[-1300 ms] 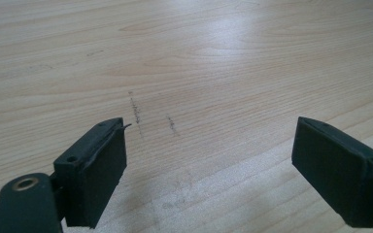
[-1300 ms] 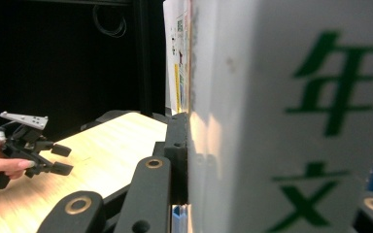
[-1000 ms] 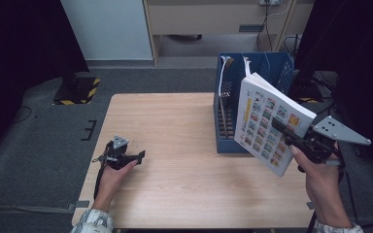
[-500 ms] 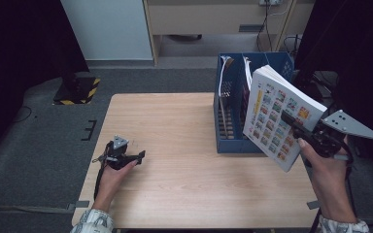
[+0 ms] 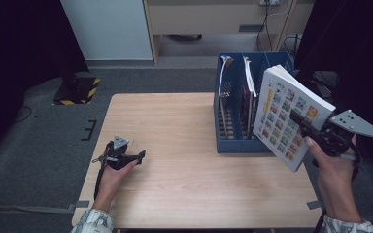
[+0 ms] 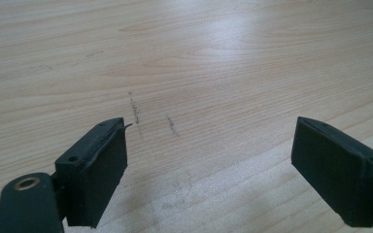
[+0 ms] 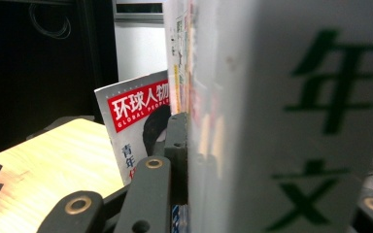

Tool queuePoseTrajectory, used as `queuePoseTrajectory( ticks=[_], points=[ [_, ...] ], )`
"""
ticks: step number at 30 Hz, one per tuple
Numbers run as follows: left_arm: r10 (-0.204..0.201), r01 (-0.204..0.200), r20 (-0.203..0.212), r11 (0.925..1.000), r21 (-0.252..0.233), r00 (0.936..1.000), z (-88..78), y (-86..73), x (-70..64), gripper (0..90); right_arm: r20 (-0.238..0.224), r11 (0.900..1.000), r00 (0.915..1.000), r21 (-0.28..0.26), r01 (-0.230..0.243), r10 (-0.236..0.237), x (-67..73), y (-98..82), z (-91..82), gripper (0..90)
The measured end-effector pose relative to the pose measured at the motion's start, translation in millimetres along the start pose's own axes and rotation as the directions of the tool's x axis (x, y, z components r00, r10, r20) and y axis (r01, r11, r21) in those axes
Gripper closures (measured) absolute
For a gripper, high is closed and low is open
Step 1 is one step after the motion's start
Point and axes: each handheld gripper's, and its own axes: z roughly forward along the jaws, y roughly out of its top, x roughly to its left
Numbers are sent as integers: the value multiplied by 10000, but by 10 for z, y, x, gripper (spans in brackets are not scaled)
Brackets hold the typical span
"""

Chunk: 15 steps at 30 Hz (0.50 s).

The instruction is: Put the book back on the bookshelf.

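Book [image 5: 290, 116] pinched in right gripper [image 5: 305, 127], just right of blue file rack [image 5: 233, 141].
I hold the book tilted, spine low, jaws pressed on its lower edge; the rack's free slot lies left and beyond. My left gripper [image 5: 135, 156] rests on the bench [image 5: 184, 184], jaws spread, well apart from both.

The book [image 5: 291, 116] sits clamped in the right gripper [image 5: 305, 127], just right of the file rack [image 5: 233, 141], whose slots hold what seem magazines [image 5: 249, 97]. The left gripper [image 5: 135, 156] rests well left on the table [image 5: 175, 126].
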Motion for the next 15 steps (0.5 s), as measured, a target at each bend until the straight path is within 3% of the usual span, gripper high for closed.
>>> queuePoseTrajectory(
  ticks=[15],
  points=[
    [-50,50,-23,10000,-33,10000,-3,-1,9,128,545,9999,9985,92,-84,78,-125,-8,16,740]
  ],
)
